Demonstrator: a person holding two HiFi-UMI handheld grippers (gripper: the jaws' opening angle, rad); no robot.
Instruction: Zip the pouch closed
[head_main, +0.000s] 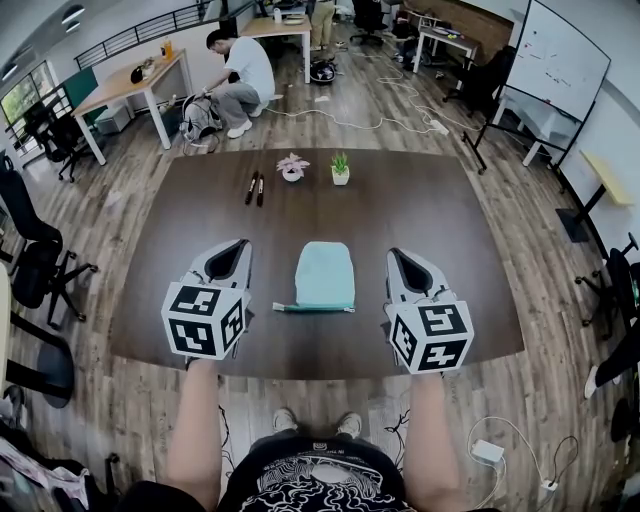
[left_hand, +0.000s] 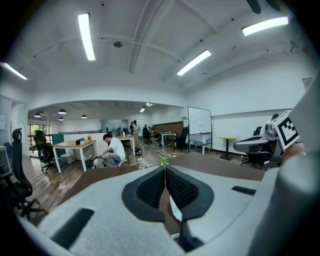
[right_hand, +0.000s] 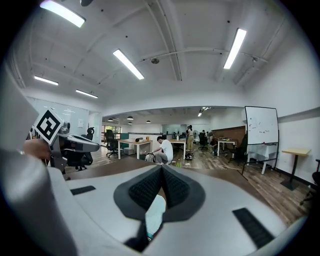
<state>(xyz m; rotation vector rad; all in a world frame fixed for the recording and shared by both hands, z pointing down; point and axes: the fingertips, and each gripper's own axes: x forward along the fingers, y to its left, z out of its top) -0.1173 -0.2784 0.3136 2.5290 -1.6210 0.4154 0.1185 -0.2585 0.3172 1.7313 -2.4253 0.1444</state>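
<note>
Bare forearms (head_main: 197, 420) are reaching up from the bottom of the head view, above my black printed shirt (head_main: 315, 485). My shoes (head_main: 285, 420) are showing on the wood floor just short of the table edge.

I'm holding the left gripper (head_main: 241, 244) and the right gripper (head_main: 394, 254) low over the near part of the dark table (head_main: 450, 220), both pointing away from me.

Left gripper (left_hand: 164, 168): jaws are pressing together tip to tip, pinching nothing. Right gripper (right_hand: 161, 166): jaws are sitting closed too, nothing between the pads.

Pale teal pouch (head_main: 325, 272) is lying flat on the table between the two grippers, apart from both. A darker teal zip (head_main: 314, 308) is running along its near edge; can't tell whether it is done up. In the left gripper view a sliver of pouch (left_hand: 175, 207) is peeking out below the closed jaws. In the right gripper view the pouch (right_hand: 154, 211) is showing the same way.

Farther back, two dark pens (head_main: 255, 188) are lying side by side. Pink plant (head_main: 292, 166) and green plant (head_main: 340, 168) are standing in small pots near the far edge. Beyond the table a person (head_main: 240, 80) is crouching on the floor by a desk, and a whiteboard (head_main: 560, 45) is standing at the right.
</note>
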